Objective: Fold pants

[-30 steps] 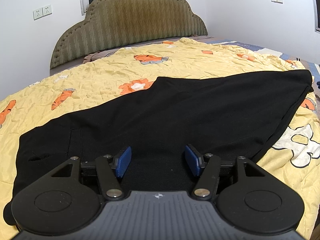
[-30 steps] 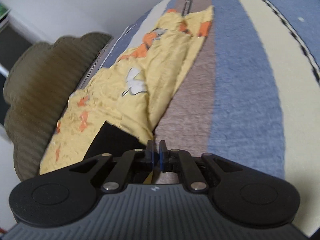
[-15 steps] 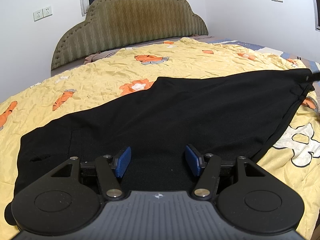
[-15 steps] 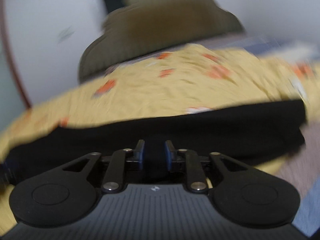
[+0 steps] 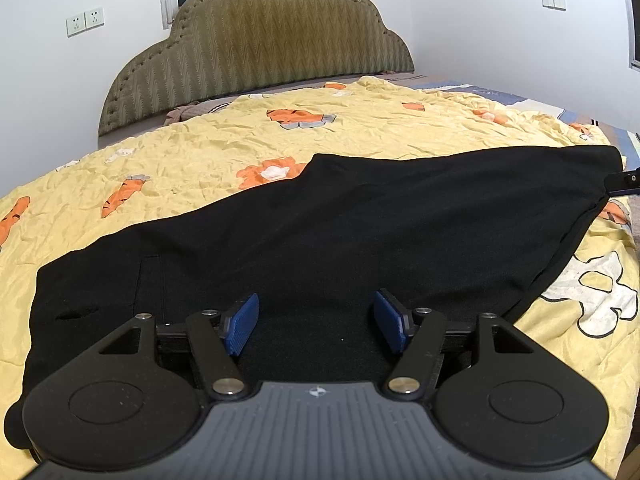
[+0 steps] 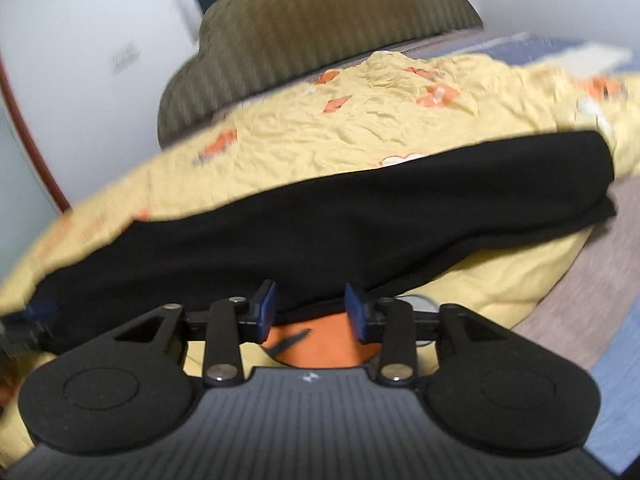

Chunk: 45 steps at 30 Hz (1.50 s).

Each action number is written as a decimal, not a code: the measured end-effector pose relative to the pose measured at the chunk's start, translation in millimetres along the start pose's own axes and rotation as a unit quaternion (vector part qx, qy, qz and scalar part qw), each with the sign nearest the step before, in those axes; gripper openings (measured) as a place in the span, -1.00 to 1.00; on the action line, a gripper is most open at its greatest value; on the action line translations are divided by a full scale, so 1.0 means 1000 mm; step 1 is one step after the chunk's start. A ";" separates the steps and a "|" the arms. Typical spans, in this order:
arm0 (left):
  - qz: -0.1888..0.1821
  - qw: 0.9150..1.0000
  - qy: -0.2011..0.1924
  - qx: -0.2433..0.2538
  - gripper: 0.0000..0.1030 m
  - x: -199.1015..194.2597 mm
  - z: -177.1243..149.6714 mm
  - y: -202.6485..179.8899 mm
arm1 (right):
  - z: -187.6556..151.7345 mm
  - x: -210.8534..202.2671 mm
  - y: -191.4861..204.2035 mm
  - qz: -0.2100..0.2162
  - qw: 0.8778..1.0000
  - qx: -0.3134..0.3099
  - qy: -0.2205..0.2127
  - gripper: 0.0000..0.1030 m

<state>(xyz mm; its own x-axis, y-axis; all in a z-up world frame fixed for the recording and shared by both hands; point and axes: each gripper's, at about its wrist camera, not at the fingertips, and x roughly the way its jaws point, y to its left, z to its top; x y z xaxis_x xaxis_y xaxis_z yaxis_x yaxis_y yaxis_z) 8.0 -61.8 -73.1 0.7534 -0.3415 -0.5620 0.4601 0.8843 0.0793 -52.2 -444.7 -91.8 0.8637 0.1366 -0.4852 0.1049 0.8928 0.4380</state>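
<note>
Swung round from the bed's striped side, the right gripper point(image 6: 310, 310) now faces the pants point(image 5: 340, 236), jaws opening, empty. Left gripper point(image 5: 316, 318) jaws spread, pinching nothing. Pants lie halved lengthwise on the quilt point(image 5: 200, 152), legs toward three o'clock; cross-folds remain.

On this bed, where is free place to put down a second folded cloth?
The widest free patch is the yellow quilt between the black pants and the headboard. A smaller one lies at the right, near the white cartoon print. The near part is crowded: the pants spread across it, under the left gripper.
</note>
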 end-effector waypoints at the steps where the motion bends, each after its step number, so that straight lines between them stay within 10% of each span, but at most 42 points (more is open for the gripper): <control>1: 0.002 1.000 0.001 0.002 0.23 0.000 0.000 0.000 | 0.000 0.002 0.005 0.013 1.000 -0.005 -0.001 -0.31; 5: 0.004 1.000 0.007 -0.006 0.41 -0.008 0.003 0.002 | -0.015 0.009 0.084 0.017 0.979 -0.199 -0.030 -0.31; 13: 0.065 0.997 -0.018 -0.037 0.54 -0.046 0.010 0.029 | -0.073 0.033 0.190 0.049 0.872 -0.485 -0.028 -0.40; 24: 0.083 0.995 -0.004 -0.049 0.55 -0.043 0.005 0.035 | -0.116 0.048 0.204 -0.032 0.786 -0.617 -0.024 -0.40; 31: 0.090 0.995 -0.008 -0.042 0.55 -0.044 0.008 0.032 | -0.141 0.060 0.215 -0.042 0.732 -0.680 -0.024 -0.95; 42: 0.017 0.999 -0.035 0.027 0.55 -0.012 0.052 -0.030 | -0.126 0.042 0.205 0.005 0.801 -0.599 0.013 -0.92; 45: 0.008 0.998 -0.040 0.055 0.62 0.005 0.055 -0.053 | -0.106 0.027 0.190 0.029 0.841 -0.540 0.008 -0.70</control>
<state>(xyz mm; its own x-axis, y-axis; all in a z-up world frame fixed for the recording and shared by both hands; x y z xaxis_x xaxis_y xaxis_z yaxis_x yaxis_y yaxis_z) 13.1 -128.1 -34.3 0.7937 -0.3565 -0.4929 0.4939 0.8507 0.1800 -60.9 -225.5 -101.6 0.8448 0.1907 -0.4999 -0.4529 0.7522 -0.4785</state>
